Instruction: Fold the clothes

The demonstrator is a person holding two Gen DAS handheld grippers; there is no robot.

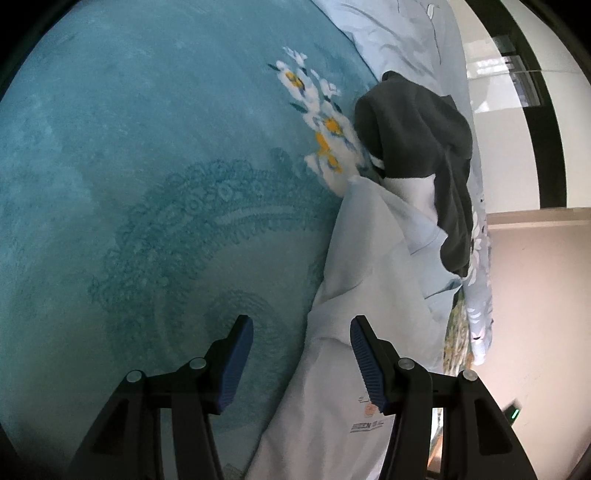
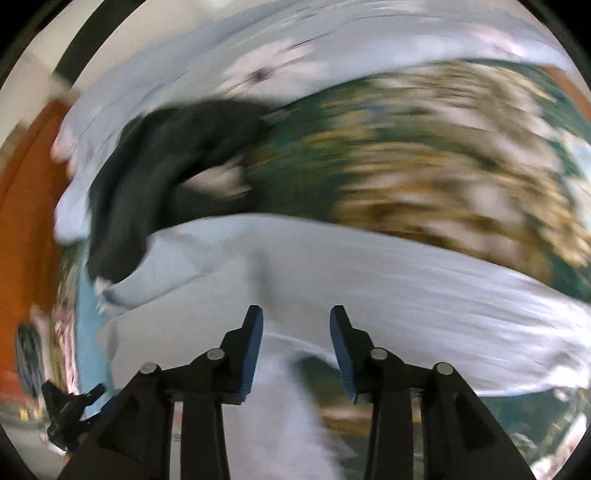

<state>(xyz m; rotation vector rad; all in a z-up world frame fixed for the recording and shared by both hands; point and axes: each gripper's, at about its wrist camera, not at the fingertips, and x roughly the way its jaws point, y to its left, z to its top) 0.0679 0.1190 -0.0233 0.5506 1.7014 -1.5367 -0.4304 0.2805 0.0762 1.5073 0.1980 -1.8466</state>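
Surface: teal blanket (image 1: 129, 155) with white and yellow flowers, spread flat.
Shirt: pale blue shirt (image 1: 354, 332) lying along blanket's right edge, printed lettering near lower end.
Dark garment: charcoal garment (image 1: 417, 136) heaped over shirt's far end, covering it.
Bedding: light floral quilt (image 1: 402, 33) behind heap.
Left tongs (image 1: 301, 360): jaws apart, gripping nothing, poised above shirt's edge.
Right tongs (image 2: 296, 349): jaws apart, empty, over shirt; view heavily blurred.

the teal blanket (image 1: 129, 166) lay bare across the left and far side, open for passing. on the right, the pale blue garment (image 1: 369, 266) ran near to far, and a dark garment (image 1: 417, 140) heaped beyond it blocked the far right.
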